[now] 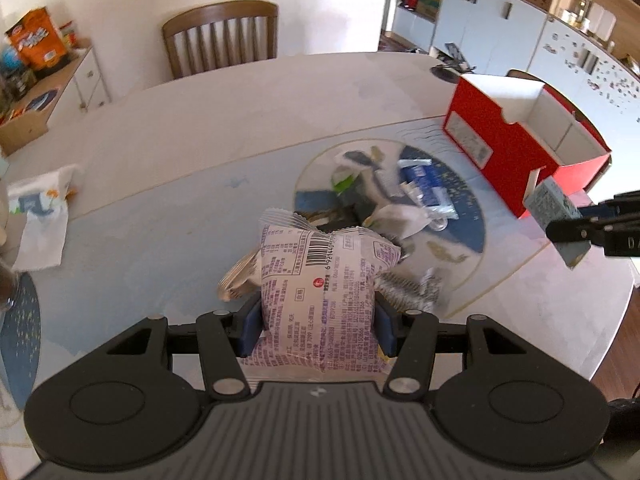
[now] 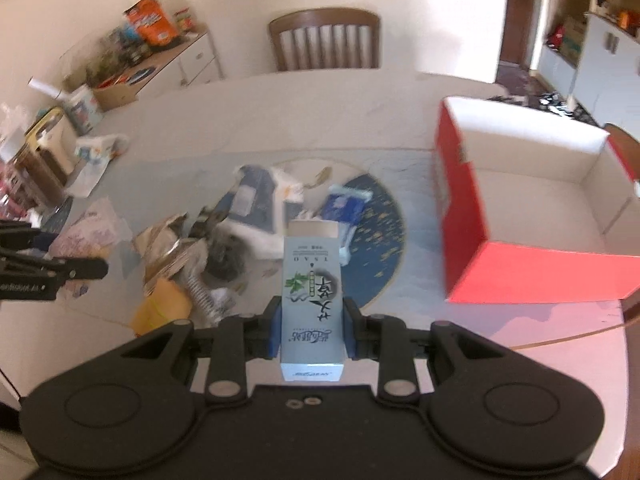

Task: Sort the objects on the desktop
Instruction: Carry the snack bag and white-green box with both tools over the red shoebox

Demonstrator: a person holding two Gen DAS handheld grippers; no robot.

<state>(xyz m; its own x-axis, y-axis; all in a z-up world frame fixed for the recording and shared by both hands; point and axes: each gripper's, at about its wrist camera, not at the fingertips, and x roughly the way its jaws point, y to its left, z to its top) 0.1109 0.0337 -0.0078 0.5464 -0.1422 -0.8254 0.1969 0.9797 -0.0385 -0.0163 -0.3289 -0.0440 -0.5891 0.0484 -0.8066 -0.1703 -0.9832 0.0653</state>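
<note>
The left gripper clamps a purple-printed snack packet, left of the red box. The right gripper grips a pale toothpaste carton, also left of that box.

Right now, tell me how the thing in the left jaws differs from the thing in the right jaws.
The snack packet is a soft, crinkled pouch with purple print and a barcode; the toothpaste box is a rigid, straight-edged, pale blue-grey carton. The packet bulges wider than its jaws; the box is slim and long. Both are clamped between blue pads, above the table.
</note>
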